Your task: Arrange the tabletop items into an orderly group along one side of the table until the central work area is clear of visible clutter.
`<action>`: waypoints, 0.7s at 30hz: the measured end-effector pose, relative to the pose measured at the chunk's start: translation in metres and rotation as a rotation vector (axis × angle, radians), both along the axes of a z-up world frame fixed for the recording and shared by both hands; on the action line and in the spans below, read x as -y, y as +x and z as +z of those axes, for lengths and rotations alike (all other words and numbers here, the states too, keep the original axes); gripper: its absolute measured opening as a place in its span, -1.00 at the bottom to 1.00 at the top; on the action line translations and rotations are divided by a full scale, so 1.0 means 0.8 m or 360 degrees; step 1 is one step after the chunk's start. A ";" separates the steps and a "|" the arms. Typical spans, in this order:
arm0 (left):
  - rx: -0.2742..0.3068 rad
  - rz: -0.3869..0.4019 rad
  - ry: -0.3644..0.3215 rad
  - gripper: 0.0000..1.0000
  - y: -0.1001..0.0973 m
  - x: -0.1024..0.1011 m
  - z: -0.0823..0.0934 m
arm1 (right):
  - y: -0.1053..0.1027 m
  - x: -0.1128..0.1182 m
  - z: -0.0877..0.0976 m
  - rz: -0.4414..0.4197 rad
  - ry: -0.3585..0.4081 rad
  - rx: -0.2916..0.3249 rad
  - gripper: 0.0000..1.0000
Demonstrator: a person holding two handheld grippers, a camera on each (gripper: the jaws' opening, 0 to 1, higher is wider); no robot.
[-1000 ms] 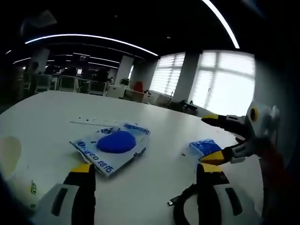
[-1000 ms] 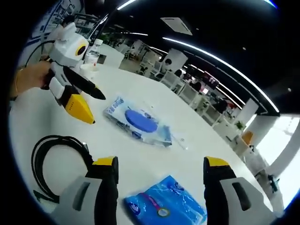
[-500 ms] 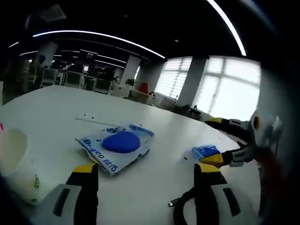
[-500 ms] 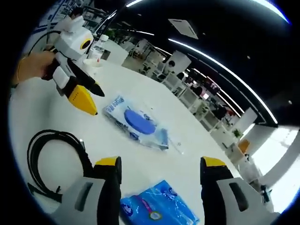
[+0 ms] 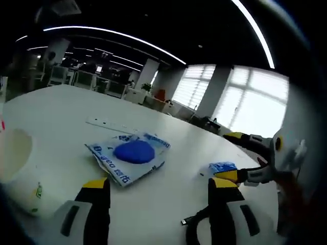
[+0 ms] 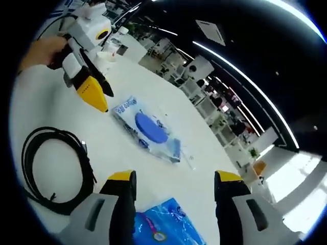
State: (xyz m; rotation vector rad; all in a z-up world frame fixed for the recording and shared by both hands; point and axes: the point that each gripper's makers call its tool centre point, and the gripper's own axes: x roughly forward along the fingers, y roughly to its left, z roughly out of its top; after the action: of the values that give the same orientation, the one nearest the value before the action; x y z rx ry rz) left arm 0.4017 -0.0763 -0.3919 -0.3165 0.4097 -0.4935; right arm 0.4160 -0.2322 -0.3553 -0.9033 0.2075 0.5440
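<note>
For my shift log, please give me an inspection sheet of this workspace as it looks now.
Surface: white table, centre not cleared.
Job's things: clear packet with blue disc mid-table; blue pouch between the right gripper's jaws, not gripped.
Clutter: white cup by left gripper.
Grippers: left gripper open; right gripper open.
Cables: coiled black cable on table.
Surroundings: open office, desks, ceiling light strips, bright windows.

Flat clear plastic packet with blue printing and a round blue disc inside (image 5: 130, 156) (image 6: 148, 130), lying mid-table. Small crinkled blue foil pack (image 5: 222, 167) (image 6: 164, 227), flat, well apart from packet. Coiled black cable (image 6: 53, 167) (image 5: 196, 228), looped on white tabletop (image 5: 61, 109). White paper cup (image 5: 20, 176) lying on its side near the edge.
</note>
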 end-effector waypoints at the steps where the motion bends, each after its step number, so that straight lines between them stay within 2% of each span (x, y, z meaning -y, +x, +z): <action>1: -0.0002 0.0003 -0.0005 0.54 0.000 0.000 0.000 | 0.001 -0.002 -0.002 0.0012 -0.0016 0.0006 0.12; 4: -0.0022 0.0014 -0.0007 0.46 0.001 -0.002 -0.002 | 0.003 -0.004 -0.006 0.0022 -0.0046 0.0012 0.12; 12: -0.0050 0.0022 -0.0014 0.45 0.003 -0.004 -0.006 | 0.006 -0.011 -0.016 0.0068 -0.0136 0.0022 0.13; 17: -0.0055 0.0018 -0.0031 0.44 0.004 -0.002 -0.006 | 0.006 -0.011 -0.017 0.0067 -0.0147 0.0022 0.18; 19: -0.0053 0.0010 -0.0030 0.40 0.002 0.001 -0.008 | 0.005 -0.014 -0.021 0.0086 -0.0087 -0.0051 0.17; 21: -0.0072 0.0001 -0.0045 0.39 0.000 0.002 -0.009 | 0.005 -0.016 -0.021 0.0096 -0.0085 -0.0049 0.16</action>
State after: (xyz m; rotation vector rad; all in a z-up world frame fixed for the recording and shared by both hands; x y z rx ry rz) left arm 0.4017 -0.0779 -0.3991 -0.3557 0.4468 -0.4926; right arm 0.4197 -0.2197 -0.3723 -0.9556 0.2242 0.6112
